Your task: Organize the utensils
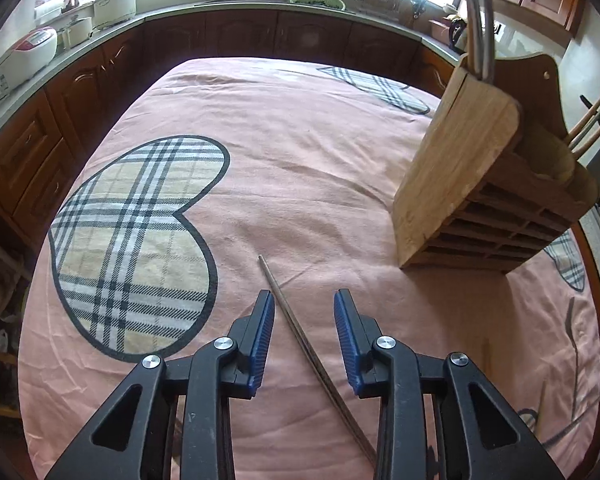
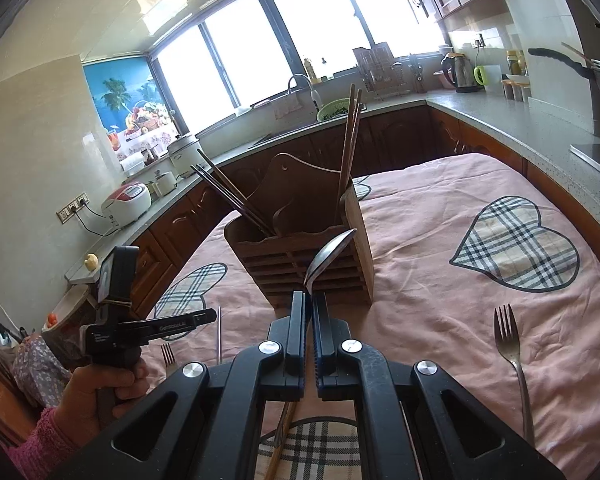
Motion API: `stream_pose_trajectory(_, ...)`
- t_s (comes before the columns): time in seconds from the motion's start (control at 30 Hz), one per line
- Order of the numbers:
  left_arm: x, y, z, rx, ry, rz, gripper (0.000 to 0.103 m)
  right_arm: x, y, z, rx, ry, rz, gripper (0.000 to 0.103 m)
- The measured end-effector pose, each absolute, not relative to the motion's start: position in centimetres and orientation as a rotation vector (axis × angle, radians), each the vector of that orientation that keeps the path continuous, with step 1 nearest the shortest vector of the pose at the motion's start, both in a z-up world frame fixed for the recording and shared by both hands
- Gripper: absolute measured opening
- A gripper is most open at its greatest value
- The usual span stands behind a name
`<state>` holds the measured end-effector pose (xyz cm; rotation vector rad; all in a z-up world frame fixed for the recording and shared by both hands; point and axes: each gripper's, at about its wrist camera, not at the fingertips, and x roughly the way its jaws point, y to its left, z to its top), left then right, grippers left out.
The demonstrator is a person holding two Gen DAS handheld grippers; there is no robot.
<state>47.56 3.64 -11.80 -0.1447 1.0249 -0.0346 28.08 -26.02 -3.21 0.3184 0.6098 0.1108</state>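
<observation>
In the left wrist view my left gripper [image 1: 304, 294] is open, low over the pink cloth. A dark chopstick [image 1: 296, 336] lies on the cloth between its blue pads [image 1: 262, 340], closer to the left one, and neither pad presses on it. The wooden utensil holder [image 1: 452, 168] stands to the right, with metal handles [image 1: 480, 20] rising from it. My right gripper [image 2: 310, 296] is shut on the handle of a metal spoon [image 2: 332, 252], held in front of the holder [image 2: 284, 264]. Chopsticks [image 2: 350, 140] lean in its compartments. A hand holds the left gripper [image 2: 208, 316] at the left.
A fork [image 2: 508, 336] lies on the cloth at the right, and another fork [image 2: 168, 356] with a thin chopstick [image 2: 219, 332] at the left. A wooden stick [image 2: 284, 432] lies under my right gripper. Dark cabinets and a grey counter [image 2: 500, 116] with appliances ring the table.
</observation>
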Motion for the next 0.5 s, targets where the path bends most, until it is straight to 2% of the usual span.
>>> stream_pose_trajectory(0.07, 48.6, 3.4, -12.7, -0.131, 1.051, -0.025, 0.028, 28.2, -26.3, -3.4, 0.322, 0.615, 0.109, 0.003)
stream_pose_trajectory(0.1, 48.7, 3.5, -13.4, -0.128, 1.062, -0.025, 0.021, 28.3, -26.4, -3.5, 0.324, 0.616, 0.107, 0.003)
stream_pose_trajectory(0.23, 49.1, 3.1, -13.9, -0.083, 1.043, -0.015, 0.008, 28.5, -26.7, -3.6, 0.337, 0.62, 0.104, 0.003)
stream_pose_trajectory(0.5, 46.8, 3.0, -11.3, -0.175, 0.971, -0.121, 0.003, 28.5, -26.5, -3.5, 0.341, 0.619, 0.115, 0.003)
